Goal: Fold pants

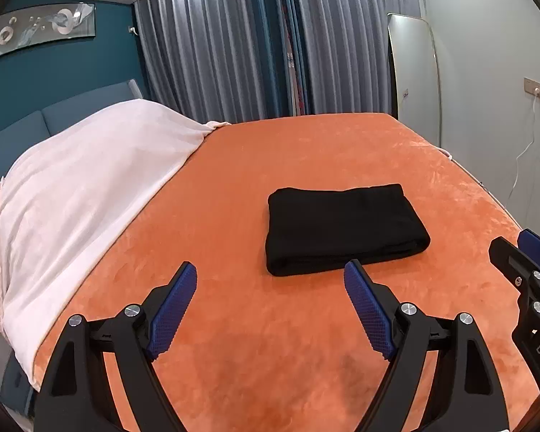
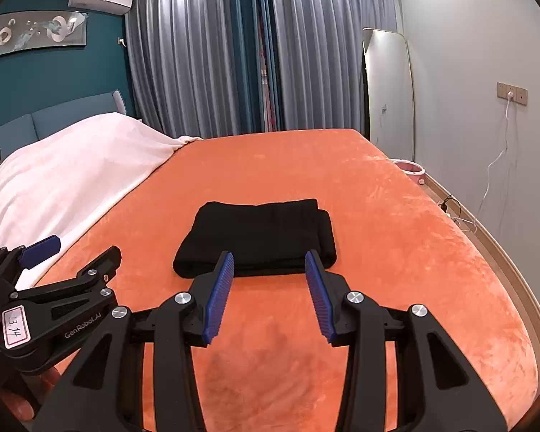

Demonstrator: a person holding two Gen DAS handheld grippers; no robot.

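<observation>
The black pants (image 1: 345, 228) lie folded on the orange bed (image 1: 306, 151), just ahead of both hand-held grippers, left (image 1: 270, 309) and right (image 2: 266, 297), each spread and empty. A white blanket (image 1: 90, 180) lies left.

i take the folded pants (image 1: 345, 228) as my landmark: they lie on the bed (image 1: 306, 144), about mid-width. my left gripper (image 1: 270, 277) sits in front of them and to their left, my right gripper (image 2: 268, 264) directly in front. a blanket (image 1: 90, 180) lies to their left, curtains (image 1: 270, 36) behind them, a mirror (image 1: 414, 79) behind and to their right.
</observation>
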